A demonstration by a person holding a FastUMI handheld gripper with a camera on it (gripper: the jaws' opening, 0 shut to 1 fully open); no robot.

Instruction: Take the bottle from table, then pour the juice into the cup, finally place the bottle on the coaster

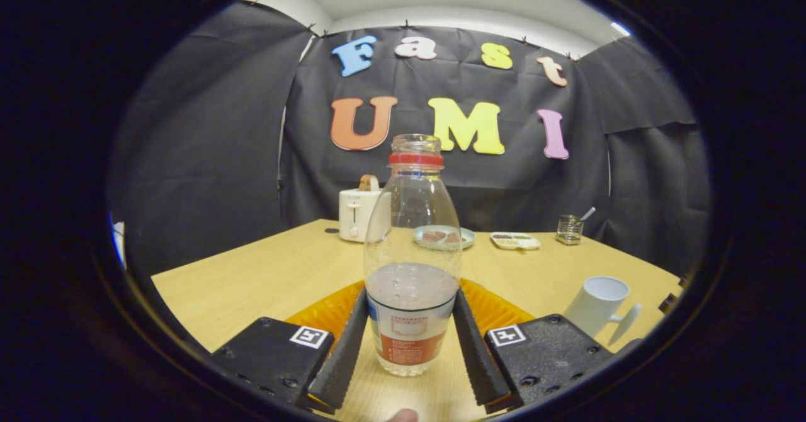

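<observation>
While the gripper [410, 340] stands level over the pale wooden table [252, 277], its two fingers [343, 353] flank the clear plastic bottle with a red neck ring and a red-and-white label [412, 264]. Jaws partly open; each finger lies close against the bottle's lower wall, but whether both press on it cannot be told.

Item 1. Bottle: upright, uncapped, base on the table between the fingers, about a third full of cloudy pale liquid.

Item 2. Orange ribbed round coaster [327, 313]: flat on the table just behind the bottle, showing on both sides of it past the fingers.

Item 3. White ceramic cup with handle [597, 305]: on the table beyond the right finger, well apart from the bottle, handle turned outward to the right.

Item 4. White toaster [357, 214]: at the far table edge, left of the bottle's shoulder, with a brown slice standing in its slot.

Item 5. Pale blue-green plate [467, 238]: far side, partly hidden behind the bottle, with some reddish food on it.

Item 6. Small white tray [515, 240]: just right of the plate, contents too small to tell.

Item 7. Wire mesh holder [568, 230]: farther right, near the cloth wall, a pale handle sticking out of it.

Item 8. Fingertip [403, 416]: a person's, at the near edge below the bottle, between the finger bases.
</observation>
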